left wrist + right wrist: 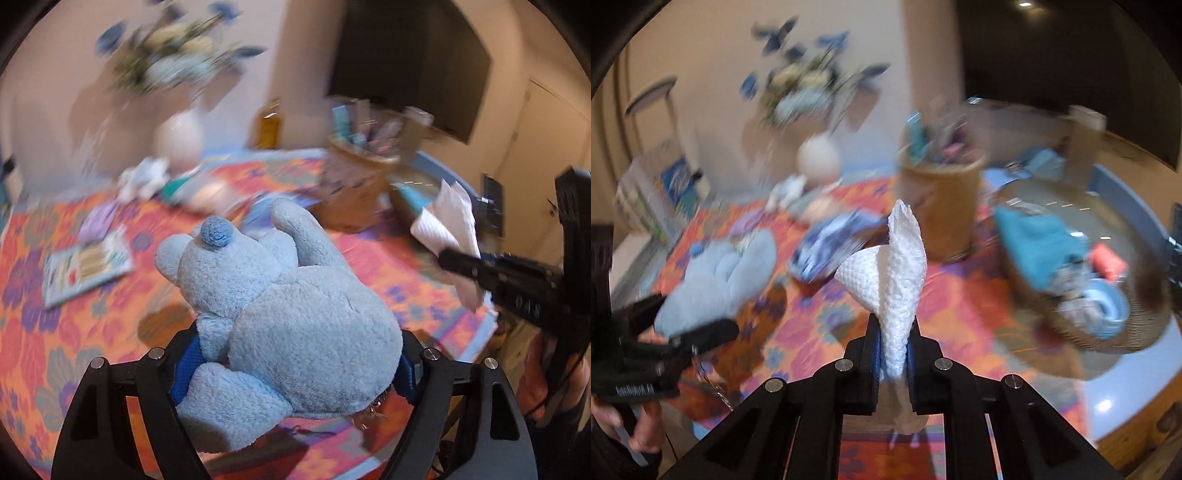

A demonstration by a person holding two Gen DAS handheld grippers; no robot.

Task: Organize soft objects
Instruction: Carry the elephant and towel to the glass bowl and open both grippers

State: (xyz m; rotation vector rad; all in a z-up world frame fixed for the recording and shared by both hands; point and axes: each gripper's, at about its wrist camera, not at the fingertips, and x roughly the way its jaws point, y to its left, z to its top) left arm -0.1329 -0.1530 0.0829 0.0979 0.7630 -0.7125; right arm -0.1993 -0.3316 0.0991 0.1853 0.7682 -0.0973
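My left gripper (pixel 295 365) is shut on a light blue plush bear (pixel 280 302) and holds it above the flowered tablecloth (pixel 74 314). The bear also shows at the left of the right wrist view (pixel 720 273), held by the left gripper (pixel 690 332). My right gripper (pixel 894 343) is shut on a white paper towel (pixel 897 269) that stands up between its jaws. The towel also shows at the right of the left wrist view (pixel 447 225), with the right gripper (pixel 450 258) behind it. A wicker basket (pixel 1115 332) at the right holds teal and blue cloth items.
A tan woven bin (pixel 942 206) with mixed items stands at the back centre. A white vase (pixel 818 157) with blue flowers stands behind. A blue patterned cloth (pixel 827 247), a white soft item (pixel 144 177) and a booklet (pixel 85 266) lie on the tablecloth. Much is motion-blurred.
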